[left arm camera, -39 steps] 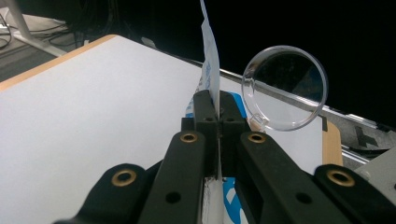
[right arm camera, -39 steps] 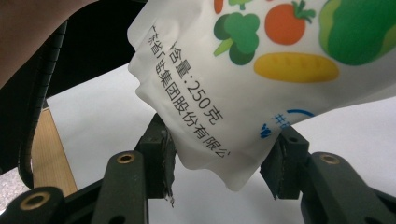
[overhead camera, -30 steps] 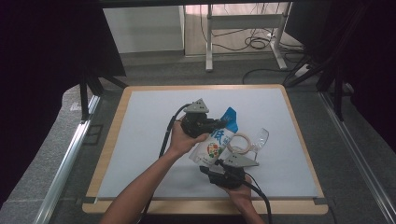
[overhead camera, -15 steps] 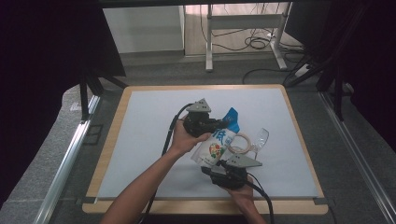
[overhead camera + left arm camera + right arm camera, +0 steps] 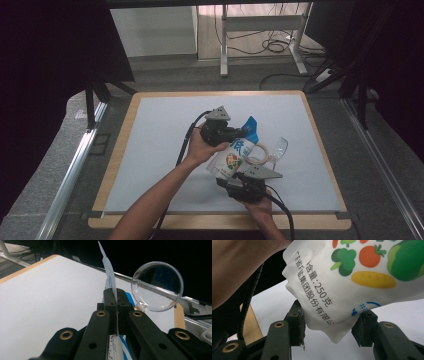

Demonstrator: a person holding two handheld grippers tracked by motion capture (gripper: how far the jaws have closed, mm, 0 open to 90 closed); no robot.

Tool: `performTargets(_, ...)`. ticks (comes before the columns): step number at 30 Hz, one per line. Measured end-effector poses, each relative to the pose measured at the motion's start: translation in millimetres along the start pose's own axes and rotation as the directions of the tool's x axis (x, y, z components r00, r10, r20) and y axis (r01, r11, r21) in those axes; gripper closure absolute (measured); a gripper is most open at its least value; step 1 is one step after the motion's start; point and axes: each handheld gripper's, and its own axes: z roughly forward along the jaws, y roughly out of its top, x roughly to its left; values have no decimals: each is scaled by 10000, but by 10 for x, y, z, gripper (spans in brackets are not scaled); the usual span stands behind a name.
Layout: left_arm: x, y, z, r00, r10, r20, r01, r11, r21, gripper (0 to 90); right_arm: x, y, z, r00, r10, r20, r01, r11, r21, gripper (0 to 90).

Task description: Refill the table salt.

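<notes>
High view: the food pouch (image 5: 231, 159) hangs above the table mat (image 5: 150, 145), between my two grippers. Compared with a second ago the left gripper (image 5: 239, 133) has drawn a little toward me and to the left, lifting the pouch's blue upper edge; the right gripper (image 5: 235, 176) sits at the lower end about where it was. My reading is that the pouch is now stretched between two holds, ready to tip or open. A clear cup (image 5: 279, 149) and a pale ring (image 5: 254, 154) lie just beside the pouch on the right.

Left gripper view: jaws clamped flat on the pouch's thin edge (image 5: 110, 282), which stands up between them. The cup (image 5: 157, 286) is just beyond, mouth facing me.

Right gripper view: jaws apart, the pouch's bottom corner (image 5: 332, 322) hanging between them. The left pad touches the film; the right pad is just beside it. No grip here yet, I judge.
</notes>
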Motion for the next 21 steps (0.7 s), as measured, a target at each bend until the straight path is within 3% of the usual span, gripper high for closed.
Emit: performTargets(21,37,109,110,10000,19,38,-22,9969,784,899,5,23,32,9992,410,26,-410,9989,-213,517)
